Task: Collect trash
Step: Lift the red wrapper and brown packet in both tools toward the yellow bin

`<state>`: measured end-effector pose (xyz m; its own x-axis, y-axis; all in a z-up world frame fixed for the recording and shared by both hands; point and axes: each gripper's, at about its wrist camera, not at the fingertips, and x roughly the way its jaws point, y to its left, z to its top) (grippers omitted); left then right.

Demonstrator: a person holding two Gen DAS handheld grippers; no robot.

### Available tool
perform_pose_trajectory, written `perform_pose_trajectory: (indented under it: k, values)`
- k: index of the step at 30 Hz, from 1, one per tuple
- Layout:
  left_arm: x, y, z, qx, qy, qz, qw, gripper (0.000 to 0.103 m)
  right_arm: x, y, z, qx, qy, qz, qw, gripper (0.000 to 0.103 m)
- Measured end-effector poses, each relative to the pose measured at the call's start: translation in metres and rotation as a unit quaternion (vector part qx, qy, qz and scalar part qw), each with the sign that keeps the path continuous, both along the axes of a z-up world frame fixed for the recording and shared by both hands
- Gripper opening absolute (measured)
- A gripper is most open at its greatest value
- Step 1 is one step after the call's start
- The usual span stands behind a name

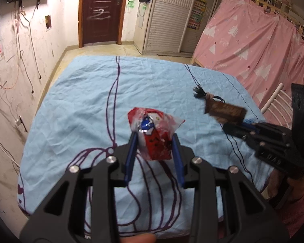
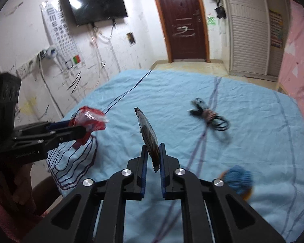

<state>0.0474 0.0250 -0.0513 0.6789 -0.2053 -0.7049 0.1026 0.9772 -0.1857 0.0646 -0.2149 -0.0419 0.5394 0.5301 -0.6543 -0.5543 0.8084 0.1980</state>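
Note:
My left gripper point(image 1: 154, 139) is shut on a crumpled red snack wrapper point(image 1: 155, 130) and holds it above the blue bed sheet point(image 1: 75, 109). It also shows at the left of the right wrist view point(image 2: 82, 130) with the red wrapper point(image 2: 91, 119). My right gripper point(image 2: 153, 151) is shut on a flat brown wrapper point(image 2: 149, 133), held edge-on above the sheet point(image 2: 253, 133). In the left wrist view the right gripper point(image 1: 236, 128) holds the brown wrapper point(image 1: 225, 111) at the right.
A coiled black cable point(image 2: 209, 114) lies on the sheet, also in the left wrist view point(image 1: 202, 94). A blue knitted ball point(image 2: 240, 179) lies near the bed's right front. A pink curtain point(image 1: 253, 46) hangs at the right, a wall with wires point(image 1: 14, 77) at the left.

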Motion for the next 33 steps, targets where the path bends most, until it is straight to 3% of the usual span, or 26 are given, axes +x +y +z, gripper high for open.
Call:
perform_pose_trajectory:
  k: [8,16,33]
  values:
    - [0.009,-0.021,0.005,0.022,-0.004,-0.007,0.9997,0.032,0.001,-0.062,0.020,0.035,-0.029,-0.069,0.997,0.005]
    - [0.019,-0.055,0.015,0.067,-0.023,-0.022,0.9972,0.032,-0.002,-0.134,0.030,0.059,-0.051,-0.149,0.986,0.005]
    - [0.038,-0.172,0.046,0.128,-0.063,-0.124,0.9820,0.032,-0.022,-0.262,0.027,0.099,-0.074,-0.276,0.953,0.005]
